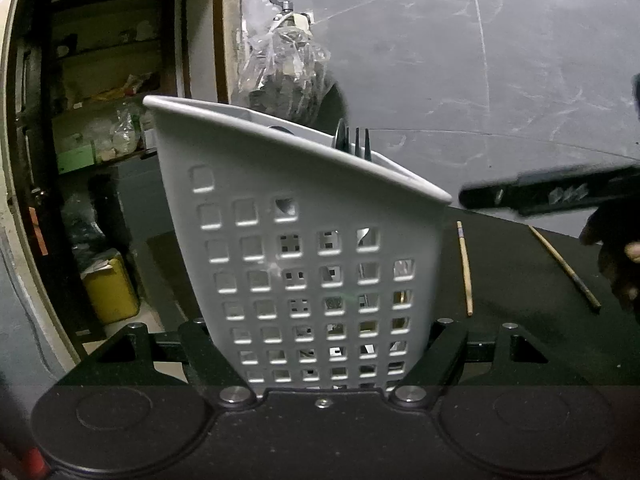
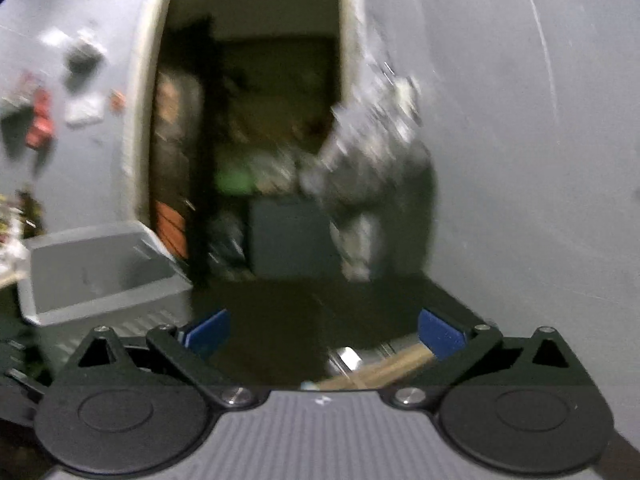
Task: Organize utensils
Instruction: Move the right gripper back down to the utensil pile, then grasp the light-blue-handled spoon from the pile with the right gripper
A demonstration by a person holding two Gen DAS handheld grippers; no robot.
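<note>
Bracing the grey perforated caddy between its fingers, the left gripper clamps it, tilted, with a fork poking above its rim. Two chopsticks lie on the dark table just right of the caddy. The right gripper hangs spread wide and empty, right of the caddy. A wooden-handled utensil lies below it. Risk: the tilted caddy could tip, spilling cutlery.

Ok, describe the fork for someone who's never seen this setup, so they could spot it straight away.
Find the grey perforated utensil caddy that fills the middle of the left wrist view, clamped by the left hand-held gripper. Look along its slanted top rim. The fork stands inside, dark tines poking above the rim, unlike the two chopsticks lying flat on the black table to the right.
</note>
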